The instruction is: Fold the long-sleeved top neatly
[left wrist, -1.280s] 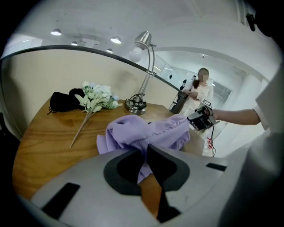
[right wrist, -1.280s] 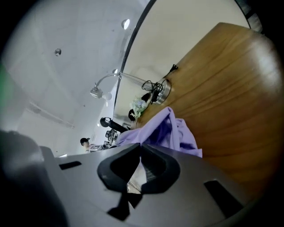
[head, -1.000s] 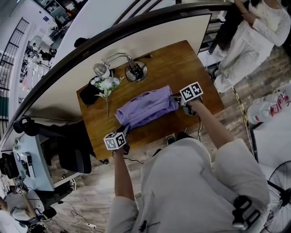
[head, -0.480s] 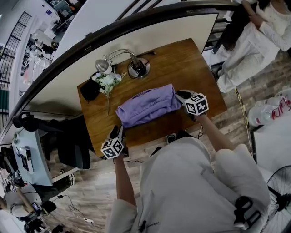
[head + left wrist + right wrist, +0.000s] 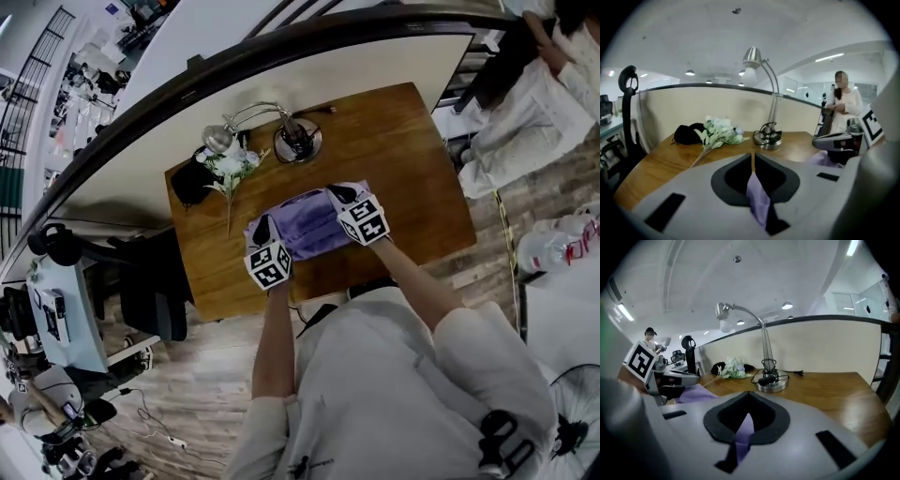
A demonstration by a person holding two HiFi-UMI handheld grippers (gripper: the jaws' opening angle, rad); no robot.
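Head view: lilac long-sleeved top lies sideways, left gripper fingers closing on its left end, right gripper fingers pinched tight on its right.

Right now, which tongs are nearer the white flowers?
Left. Left tongs, closing on the purple long-sleeved top, sit beside the white flower bunch; right tongs grip the top's far side.

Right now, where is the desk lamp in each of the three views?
Head view: desk lamp upper centre, at the table's far edge.
Left gripper view: lamp centre, its head near the top.
Right gripper view: lamp centre, its neck arching left.
Shared landmark: white flowers, left of its base everywhere.
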